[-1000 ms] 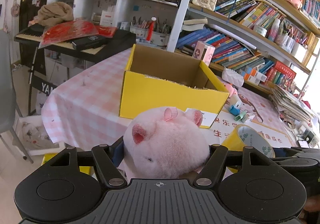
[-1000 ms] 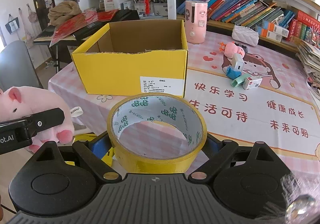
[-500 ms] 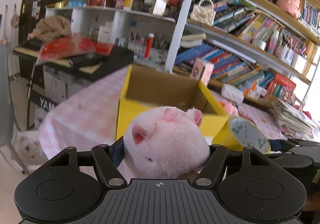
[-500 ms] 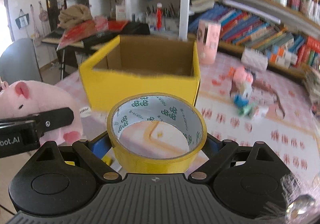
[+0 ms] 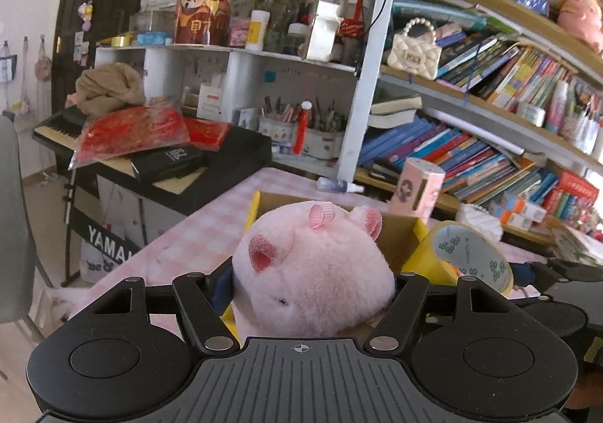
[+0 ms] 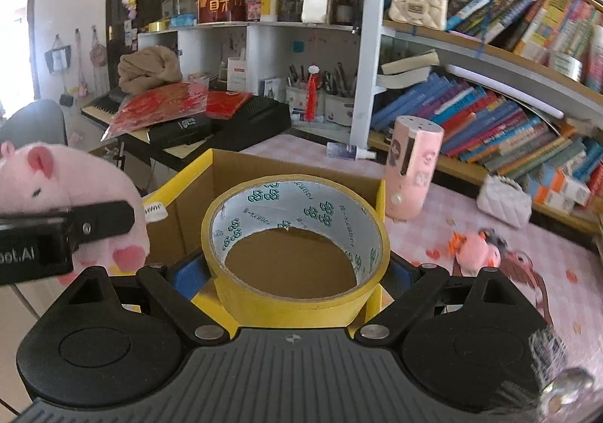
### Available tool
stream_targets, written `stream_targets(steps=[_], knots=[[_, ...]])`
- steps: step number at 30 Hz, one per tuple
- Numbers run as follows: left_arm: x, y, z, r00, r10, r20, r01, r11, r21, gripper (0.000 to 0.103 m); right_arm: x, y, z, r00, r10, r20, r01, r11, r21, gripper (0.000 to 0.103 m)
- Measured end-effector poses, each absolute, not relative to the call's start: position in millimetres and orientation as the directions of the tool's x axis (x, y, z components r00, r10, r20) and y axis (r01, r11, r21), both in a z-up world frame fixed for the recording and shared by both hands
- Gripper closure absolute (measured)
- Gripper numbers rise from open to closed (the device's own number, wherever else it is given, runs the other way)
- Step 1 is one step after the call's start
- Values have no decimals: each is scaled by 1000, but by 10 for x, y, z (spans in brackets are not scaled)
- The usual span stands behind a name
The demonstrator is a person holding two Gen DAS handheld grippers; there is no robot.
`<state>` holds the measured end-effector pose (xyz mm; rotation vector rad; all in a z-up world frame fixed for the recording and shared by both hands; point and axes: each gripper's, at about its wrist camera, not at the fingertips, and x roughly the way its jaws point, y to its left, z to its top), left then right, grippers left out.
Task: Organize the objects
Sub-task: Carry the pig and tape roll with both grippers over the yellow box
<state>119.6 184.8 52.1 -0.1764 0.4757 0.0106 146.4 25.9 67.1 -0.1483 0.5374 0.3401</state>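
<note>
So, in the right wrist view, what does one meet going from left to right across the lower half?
Plush pig held in the left gripper → tape roll in the right gripper over the yellow box → pink cylinder → white pouch.

pink plush pig (image 5: 312,272) – clamped, upright | yellow tape roll (image 6: 296,245) – over open yellow box (image 6: 188,193)

left claw (image 5: 312,283): clamped, loaded | right claw (image 6: 296,268): clamped, loaded
</note>
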Motion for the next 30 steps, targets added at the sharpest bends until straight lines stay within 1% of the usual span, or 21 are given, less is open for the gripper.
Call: stream_targets(steps=[3,9,16,19,23,30], knots=[[1379,1790,480,879,-20,-476,-59,987,-152,34,1694,288,596,791,291,-538,-383,921,-66,11],[1654,1655,374,854,-3,-520,-64,992,-111,34,2065,340,393,725,333,-603,-476,875,-89,11],[1863,1564,237,817,28,-576,-82,994,-69,35,2314,375,193,661,333,-672,-549,825,-131,11],[1949,1529,172,796,37,-605,-88,995,-55,35,2371,359,183,629,366,-686,-592,797,-118,11],[2004,1501,102,779,28,-626,-92,993,-70,35,2462,355,178,573,403,-714,-650,753,-97,11],[2089,1533,63,765,42,-642,-124,989,-83,35,2539,342,168,557,408,-724,-663,743,-91,11]])
